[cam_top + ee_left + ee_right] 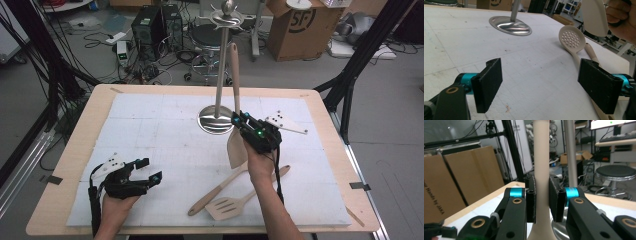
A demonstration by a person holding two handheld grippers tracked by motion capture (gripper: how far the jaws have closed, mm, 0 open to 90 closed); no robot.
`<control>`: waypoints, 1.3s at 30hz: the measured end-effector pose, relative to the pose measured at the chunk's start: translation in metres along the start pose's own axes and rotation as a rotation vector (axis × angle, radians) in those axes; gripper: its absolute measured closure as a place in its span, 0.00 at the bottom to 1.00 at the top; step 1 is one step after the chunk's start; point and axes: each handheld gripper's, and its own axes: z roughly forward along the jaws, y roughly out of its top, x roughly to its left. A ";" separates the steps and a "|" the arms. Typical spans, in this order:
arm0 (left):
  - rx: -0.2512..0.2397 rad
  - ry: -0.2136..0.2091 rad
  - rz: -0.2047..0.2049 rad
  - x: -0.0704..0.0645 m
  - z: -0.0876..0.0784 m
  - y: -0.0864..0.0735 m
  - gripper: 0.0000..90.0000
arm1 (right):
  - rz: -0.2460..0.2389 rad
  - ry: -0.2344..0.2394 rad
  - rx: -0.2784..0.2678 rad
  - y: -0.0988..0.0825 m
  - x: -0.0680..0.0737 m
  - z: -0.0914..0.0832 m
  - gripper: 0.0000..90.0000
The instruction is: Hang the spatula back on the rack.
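My right gripper (239,119) is raised above the mat beside a steel utensil stand (220,75) and is shut on a beige utensil (234,70). The utensil stands upright, handle up near the stand's hooked top, flat blade (236,147) hanging below. In the right gripper view both pads (531,195) press on the beige handle (541,157), with the stand's pole (571,152) just behind. My left gripper (151,170) rests at the mat's near left, open with nothing between its pads (487,82).
A perforated beige spoon (571,40) and a slotted turner (227,206) lie on the white mat (150,125) near the front, under my right forearm. The stand's round base (215,122) sits mid-table. Boxes, a stool and cables crowd the floor behind.
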 end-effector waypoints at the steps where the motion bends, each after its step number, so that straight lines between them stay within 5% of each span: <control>1: 0.002 -0.002 0.000 0.000 0.000 0.000 0.23 | 0.001 -0.003 -0.004 0.001 0.000 -0.001 0.87; 11: 0.005 -0.003 -0.004 0.001 0.001 0.000 0.23 | -0.029 -0.019 -0.061 0.025 -0.007 -0.001 0.87; 20: 0.000 -0.003 -0.003 0.001 -0.001 0.000 0.23 | -0.018 -0.051 -0.038 0.034 -0.016 0.006 0.87; 31: -0.004 0.002 -0.004 0.001 -0.002 0.000 0.23 | 0.006 -0.016 0.011 0.027 -0.023 0.019 0.87; 33: -0.001 0.002 -0.003 0.001 -0.002 0.000 0.23 | -0.013 -0.034 0.015 0.026 -0.023 0.021 0.82; 35: 0.002 0.001 -0.002 0.001 -0.002 -0.001 0.23 | -0.032 -0.050 0.008 0.025 -0.023 0.022 0.62; 38: 0.000 0.004 -0.003 0.001 -0.002 -0.001 0.23 | -0.032 -0.092 -0.057 0.028 -0.023 0.018 0.62; 39: -0.001 0.002 -0.004 0.001 -0.002 -0.001 0.23 | 0.015 -0.076 -0.099 0.032 -0.025 0.014 0.62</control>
